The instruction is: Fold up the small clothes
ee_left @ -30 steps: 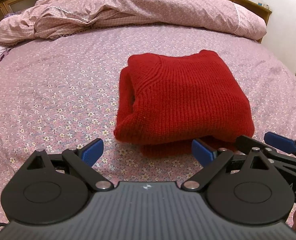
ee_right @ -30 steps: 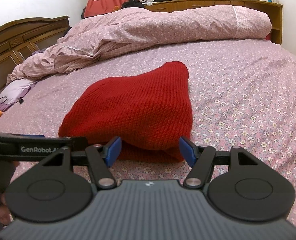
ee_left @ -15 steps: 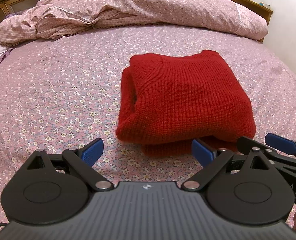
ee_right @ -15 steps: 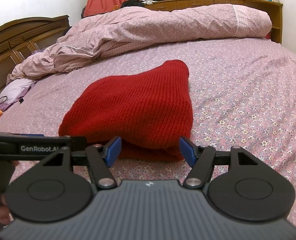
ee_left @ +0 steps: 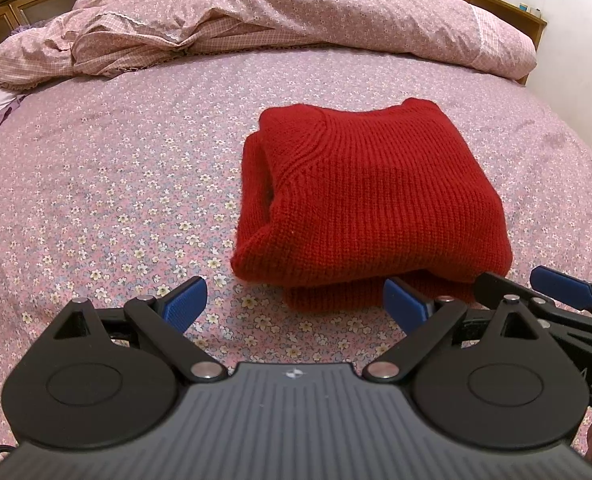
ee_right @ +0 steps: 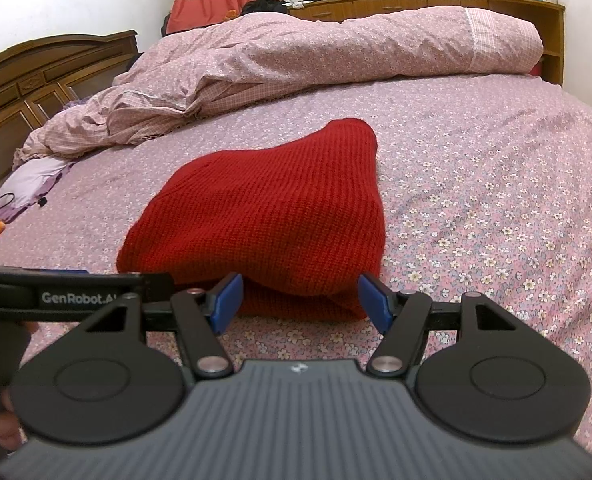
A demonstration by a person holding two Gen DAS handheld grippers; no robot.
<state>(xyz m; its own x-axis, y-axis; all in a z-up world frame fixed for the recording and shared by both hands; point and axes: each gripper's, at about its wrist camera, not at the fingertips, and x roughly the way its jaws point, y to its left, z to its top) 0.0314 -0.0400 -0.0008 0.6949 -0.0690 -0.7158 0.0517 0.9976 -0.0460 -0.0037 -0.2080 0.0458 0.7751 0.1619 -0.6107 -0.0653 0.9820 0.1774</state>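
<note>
A plain deep-red ribbed knit sweater (ee_left: 372, 196) lies on a pink bed sheet (ee_left: 116, 168) sprinkled with small white and yellow flowers, with a paler pink flowered and checked duvet (ee_left: 280, 16) beyond the sweater, and both black tools carry blue pads (ee_right: 226, 300).

A rumpled pink quilt (ee_left: 280, 20) lies across the floral bedsheet (ee_left: 108, 184).

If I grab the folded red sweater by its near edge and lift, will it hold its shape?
Probably not. The red sweater is a thick, soft knit folded in loose layers, so lifted by one edge it would likely droop and unfold. Its ribbed surface should grip well, not slip. Pushed across the floral bedsheet, it would likely bunch up rather than slide.
</note>
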